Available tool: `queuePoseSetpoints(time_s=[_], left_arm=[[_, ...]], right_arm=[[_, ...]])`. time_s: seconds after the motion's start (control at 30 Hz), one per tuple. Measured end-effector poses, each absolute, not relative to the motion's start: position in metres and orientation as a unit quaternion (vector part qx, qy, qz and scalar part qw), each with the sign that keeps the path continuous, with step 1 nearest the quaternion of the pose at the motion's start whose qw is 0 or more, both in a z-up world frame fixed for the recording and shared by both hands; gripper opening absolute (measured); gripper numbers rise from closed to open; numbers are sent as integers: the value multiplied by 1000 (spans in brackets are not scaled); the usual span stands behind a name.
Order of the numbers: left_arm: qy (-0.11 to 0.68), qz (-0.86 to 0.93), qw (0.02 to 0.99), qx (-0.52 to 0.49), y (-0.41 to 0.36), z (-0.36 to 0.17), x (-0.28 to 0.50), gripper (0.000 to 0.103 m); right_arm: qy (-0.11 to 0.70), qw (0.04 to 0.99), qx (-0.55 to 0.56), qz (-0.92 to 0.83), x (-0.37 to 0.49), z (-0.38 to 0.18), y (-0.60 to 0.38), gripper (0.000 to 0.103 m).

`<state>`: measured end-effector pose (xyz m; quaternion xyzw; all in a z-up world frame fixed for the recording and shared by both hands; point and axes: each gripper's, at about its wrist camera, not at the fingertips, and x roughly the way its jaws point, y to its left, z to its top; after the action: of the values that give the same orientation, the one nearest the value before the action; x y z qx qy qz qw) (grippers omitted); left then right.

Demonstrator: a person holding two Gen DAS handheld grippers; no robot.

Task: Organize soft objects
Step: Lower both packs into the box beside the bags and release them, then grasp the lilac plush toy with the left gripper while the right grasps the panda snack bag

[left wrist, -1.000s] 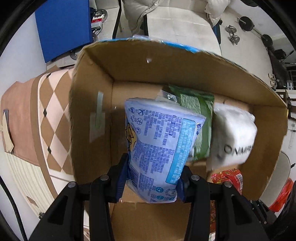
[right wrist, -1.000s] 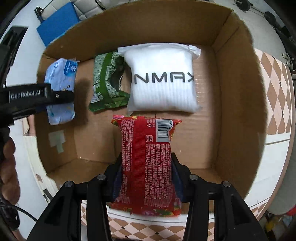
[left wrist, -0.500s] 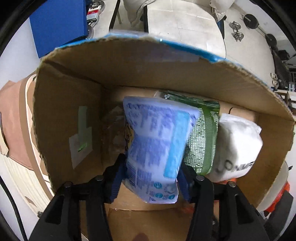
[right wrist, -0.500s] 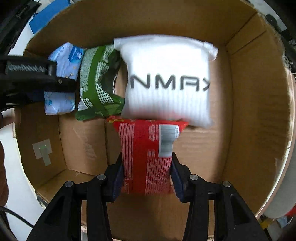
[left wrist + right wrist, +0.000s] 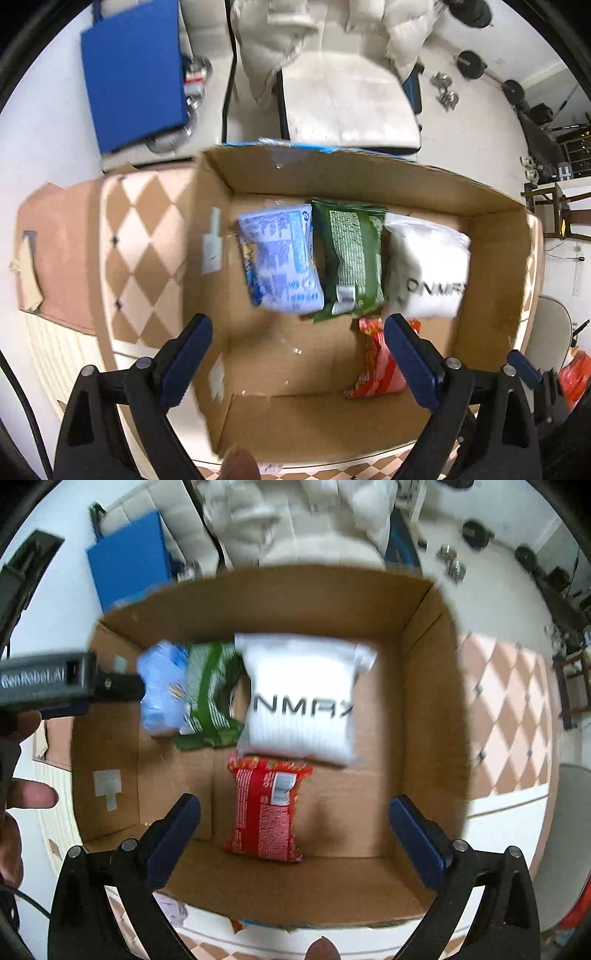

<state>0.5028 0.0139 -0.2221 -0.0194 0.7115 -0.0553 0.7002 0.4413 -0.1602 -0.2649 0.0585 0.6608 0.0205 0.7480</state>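
A: Where do your packs lie?
B: In the box (image 5: 424, 701): blue pack (image 5: 280, 262), green pack (image 5: 351, 258) and white pack (image 5: 303, 698) touch in a row, red pack (image 5: 267, 808) just before the white.
A: Your grippers?
B: Left gripper (image 5: 297, 354) and right gripper (image 5: 295, 834) both gape wide, holding nothing.

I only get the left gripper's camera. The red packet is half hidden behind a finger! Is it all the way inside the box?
Observer: Yes. The right wrist view shows the whole red packet lying flat on the cardboard box floor.
Operator: Is the other grabber holding it?
Observer: No, the right gripper is open, its fingers apart from the packet.
Operator: Is it touching anything?
Observer: Its top edge meets the white pack.
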Motion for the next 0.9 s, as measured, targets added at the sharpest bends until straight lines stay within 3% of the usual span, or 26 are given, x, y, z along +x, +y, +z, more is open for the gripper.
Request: queuePoseSetpoints(time_s=[0.23,0.33,0.47,0.57,0.63,0.77,0.83,0.9], left_arm=[[647,9,763,6,46,-181,392,95],[655,50,754,-15,70,-204,346,95],[702,74,703,-91,103,-250,301,95],[717,95,681,-115,119,-274,279,95],[721,104,676,-110,124,-285,269,95],[729,113,665,-117,133,-297,259,95],[732,111,661,-122,135,-300,255,95],[736,105,657,-125,135,-307,254,95]], right_arm=[[655,750,36,86,373,-239,-160,103],[686,718,98,64,334,-260,-169,103],[715,637,287,27,294,-314,-189,102],[713,589,381,-3,284,-349,-189,90],[713,580,393,-14,286,-363,-182,76],[708,576,407,-32,294,-382,-172,58],[710,573,409,-13,297,-385,-167,35],[725,588,360,-7,297,-378,-163,21]])
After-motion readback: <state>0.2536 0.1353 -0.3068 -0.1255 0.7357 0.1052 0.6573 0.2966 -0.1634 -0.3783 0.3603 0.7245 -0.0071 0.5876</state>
